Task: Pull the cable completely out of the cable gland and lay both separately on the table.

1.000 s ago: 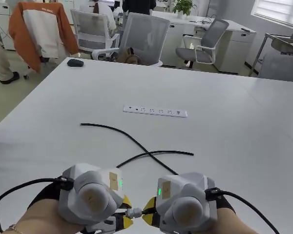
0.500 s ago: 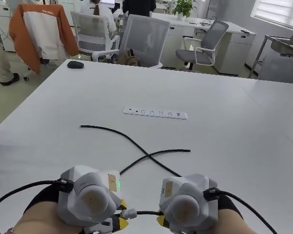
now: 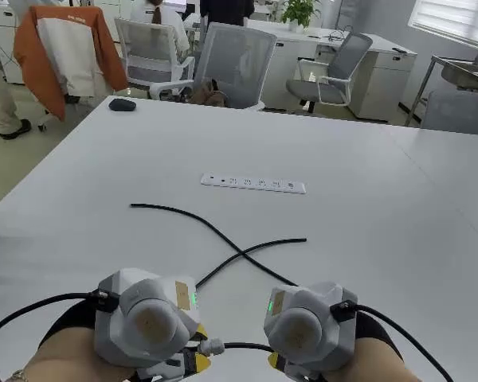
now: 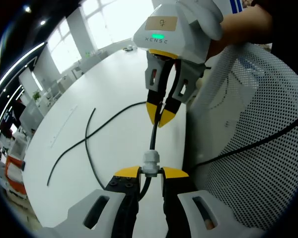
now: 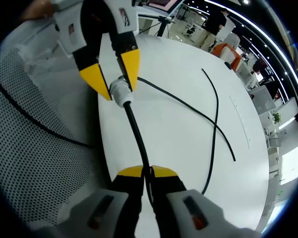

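The left hand-held gripper pinches the gland; the right hand-held gripper is clamped on the cable near it. The cable runs through the gland, its slack lying crossed on the tabletop.

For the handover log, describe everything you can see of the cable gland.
The cable gland is a small, whitish fitting that looks like plastic, made of stacked rings. It is clamped between the yellow tips of the left gripper, by the near edge of the table. The black cable is threaded through it: one stretch runs straight to the right gripper, which pinches it, and another passes back between the left jaws.
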Demonstrator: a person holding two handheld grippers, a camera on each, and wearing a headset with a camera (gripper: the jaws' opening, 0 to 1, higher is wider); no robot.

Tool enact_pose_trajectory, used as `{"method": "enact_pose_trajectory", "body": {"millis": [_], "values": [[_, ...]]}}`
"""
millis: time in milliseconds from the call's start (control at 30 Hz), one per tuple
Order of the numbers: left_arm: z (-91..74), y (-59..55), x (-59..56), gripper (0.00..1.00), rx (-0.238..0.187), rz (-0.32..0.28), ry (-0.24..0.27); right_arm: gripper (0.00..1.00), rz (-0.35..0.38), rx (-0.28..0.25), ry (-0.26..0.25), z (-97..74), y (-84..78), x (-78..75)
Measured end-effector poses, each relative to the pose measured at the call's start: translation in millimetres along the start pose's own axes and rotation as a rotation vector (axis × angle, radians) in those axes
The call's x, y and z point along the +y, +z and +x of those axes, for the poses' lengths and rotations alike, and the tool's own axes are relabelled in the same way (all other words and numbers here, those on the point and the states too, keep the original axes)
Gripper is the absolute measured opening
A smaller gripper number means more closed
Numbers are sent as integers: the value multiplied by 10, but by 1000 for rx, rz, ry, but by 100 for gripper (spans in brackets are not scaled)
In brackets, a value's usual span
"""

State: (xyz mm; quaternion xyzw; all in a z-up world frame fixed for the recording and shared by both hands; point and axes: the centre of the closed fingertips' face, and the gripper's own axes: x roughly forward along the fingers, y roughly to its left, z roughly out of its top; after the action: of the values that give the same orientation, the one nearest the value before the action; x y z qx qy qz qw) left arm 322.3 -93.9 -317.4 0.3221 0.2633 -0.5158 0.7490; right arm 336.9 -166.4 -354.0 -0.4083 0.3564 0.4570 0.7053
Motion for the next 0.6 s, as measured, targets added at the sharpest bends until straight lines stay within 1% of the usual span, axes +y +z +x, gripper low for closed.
{"method": "enact_pose_trajectory", "body": {"millis": [167,200,233,333,367,400,433,467,500,533,600], "values": [[-3,4,3,17,-2,-2,2,3,4,2,-3,-2,-7,-11],[-8,-11,12,17,5,0,7,3,-6,-14,-9,-9,16,-26],[-10,-14,17,17,5,0,8,3,1,-19,-13,-17,25,-38],[-22,0,42,17,-8,-16,16,3,8,-23,-23,-20,39,-51],[-24,8,48,17,-12,-17,18,2,10,-20,-29,-22,37,-60],[-32,-35,66,17,14,-12,30,2,1,20,-48,-35,-29,-94],[-24,-48,69,17,16,-2,32,2,-5,20,-50,-26,-45,-98],[-27,-47,65,17,12,-12,27,2,2,13,-46,-29,-42,-99],[-29,-36,56,17,5,-23,24,3,34,5,-46,-43,-39,-107],[-31,-24,59,17,2,-14,28,3,29,4,-53,-52,-36,-122],[-32,-5,62,17,-4,-19,29,3,44,19,-75,-57,-60,-153]]}}
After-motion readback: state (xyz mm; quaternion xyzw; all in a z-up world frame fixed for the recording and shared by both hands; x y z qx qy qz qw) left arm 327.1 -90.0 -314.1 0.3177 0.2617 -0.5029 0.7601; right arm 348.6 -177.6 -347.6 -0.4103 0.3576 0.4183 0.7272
